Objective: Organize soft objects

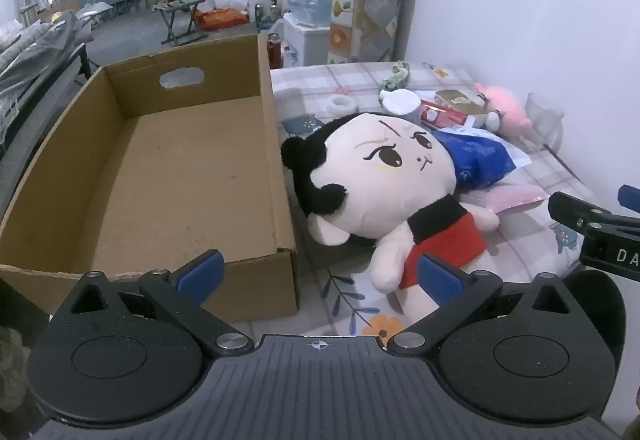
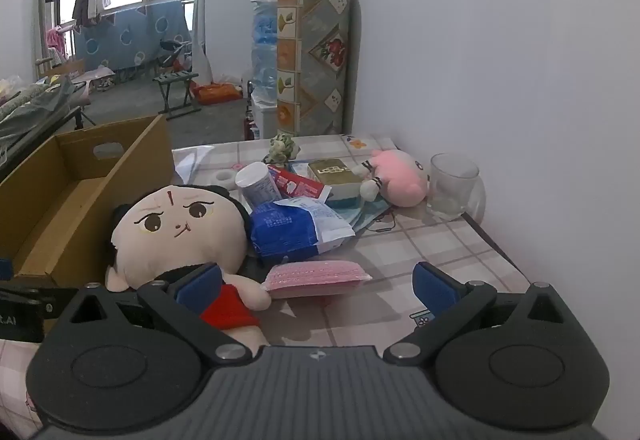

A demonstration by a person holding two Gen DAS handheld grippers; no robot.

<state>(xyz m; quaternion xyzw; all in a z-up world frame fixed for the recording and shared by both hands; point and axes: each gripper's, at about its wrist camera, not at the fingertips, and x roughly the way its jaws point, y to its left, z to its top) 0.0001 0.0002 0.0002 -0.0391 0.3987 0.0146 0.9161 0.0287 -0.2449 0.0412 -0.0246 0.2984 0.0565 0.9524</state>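
A big plush doll (image 1: 392,179) with black hair and red clothes lies on its back on the table beside an open cardboard box (image 1: 168,175); it also shows in the right wrist view (image 2: 180,232). A small pink plush (image 2: 400,175) lies at the back near the wall, also in the left wrist view (image 1: 506,109). A pink cloth pad (image 2: 316,278) lies beside the doll. My left gripper (image 1: 320,280) is open and empty, just in front of the doll's legs. My right gripper (image 2: 316,292) is open and empty, in front of the pink pad.
A blue bag (image 2: 292,230), a can (image 2: 258,185), a red packet (image 2: 298,185), a gold box (image 2: 334,173) and a glass cup (image 2: 454,185) crowd the table's back. The white wall runs along the right. The right gripper shows at the left wrist view's right edge (image 1: 592,224).
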